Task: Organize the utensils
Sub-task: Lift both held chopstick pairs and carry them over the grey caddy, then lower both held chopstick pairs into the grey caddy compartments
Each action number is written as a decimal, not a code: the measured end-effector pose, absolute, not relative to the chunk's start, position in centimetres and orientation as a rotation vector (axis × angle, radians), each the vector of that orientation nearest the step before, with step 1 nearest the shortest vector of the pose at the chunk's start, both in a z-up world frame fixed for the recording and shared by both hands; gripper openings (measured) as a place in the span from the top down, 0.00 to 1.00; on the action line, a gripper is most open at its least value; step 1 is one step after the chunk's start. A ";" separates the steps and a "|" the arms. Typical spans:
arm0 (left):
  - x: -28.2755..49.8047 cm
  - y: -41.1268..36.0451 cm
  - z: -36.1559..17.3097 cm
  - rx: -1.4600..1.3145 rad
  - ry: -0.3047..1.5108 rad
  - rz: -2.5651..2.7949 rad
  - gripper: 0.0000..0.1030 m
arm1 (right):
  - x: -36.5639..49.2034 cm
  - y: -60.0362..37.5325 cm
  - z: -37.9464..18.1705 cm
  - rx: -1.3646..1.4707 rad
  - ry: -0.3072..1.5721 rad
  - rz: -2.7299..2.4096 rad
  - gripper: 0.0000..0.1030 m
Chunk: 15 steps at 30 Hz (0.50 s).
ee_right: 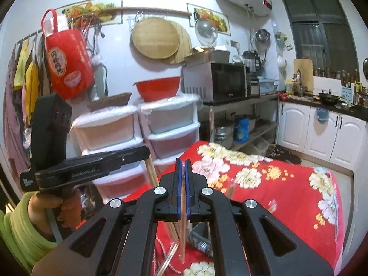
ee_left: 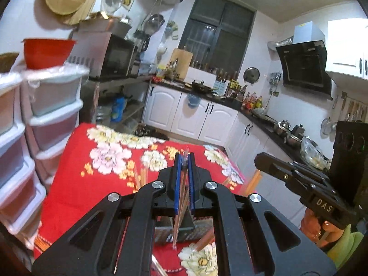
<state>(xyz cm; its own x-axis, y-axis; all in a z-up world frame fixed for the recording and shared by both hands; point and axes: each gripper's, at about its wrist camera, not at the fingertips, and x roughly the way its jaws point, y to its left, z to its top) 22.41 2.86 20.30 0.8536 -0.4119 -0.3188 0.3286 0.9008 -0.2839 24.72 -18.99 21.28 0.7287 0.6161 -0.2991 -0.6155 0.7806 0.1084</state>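
My left gripper (ee_left: 184, 161) is shut on a clear plastic sleeve of wooden chopsticks (ee_left: 180, 209) that hangs down between its blue pads, above the red flowered tablecloth (ee_left: 96, 184). My right gripper (ee_right: 183, 164) is shut on another clear sleeve of chopsticks (ee_right: 182, 227), also held above the cloth. A grey utensil holder (ee_left: 184, 232) stands on the table below the left gripper; it shows in the right wrist view (ee_right: 200, 234) too. More chopsticks (ee_left: 143, 177) lie on the cloth. The right gripper's body (ee_left: 299, 179) is to the right; the left gripper's body (ee_right: 92, 165) is to the left.
White plastic drawer stacks (ee_right: 170, 124) with a red bowl (ee_right: 157, 88) on top stand left of the table. A microwave (ee_right: 220, 81) sits on a shelf behind. White kitchen cabinets (ee_left: 193, 115) and a cluttered counter run along the back and right.
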 end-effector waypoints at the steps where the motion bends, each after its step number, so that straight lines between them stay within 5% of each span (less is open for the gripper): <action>1: 22.7 2.6 20.7 -0.217 0.376 -0.397 0.99 | 25.0 -19.2 21.7 0.007 0.321 0.671 0.97; 15: 26.5 -0.9 22.4 -0.179 0.344 -0.418 0.99 | 28.7 -22.9 23.5 0.036 0.272 0.541 0.97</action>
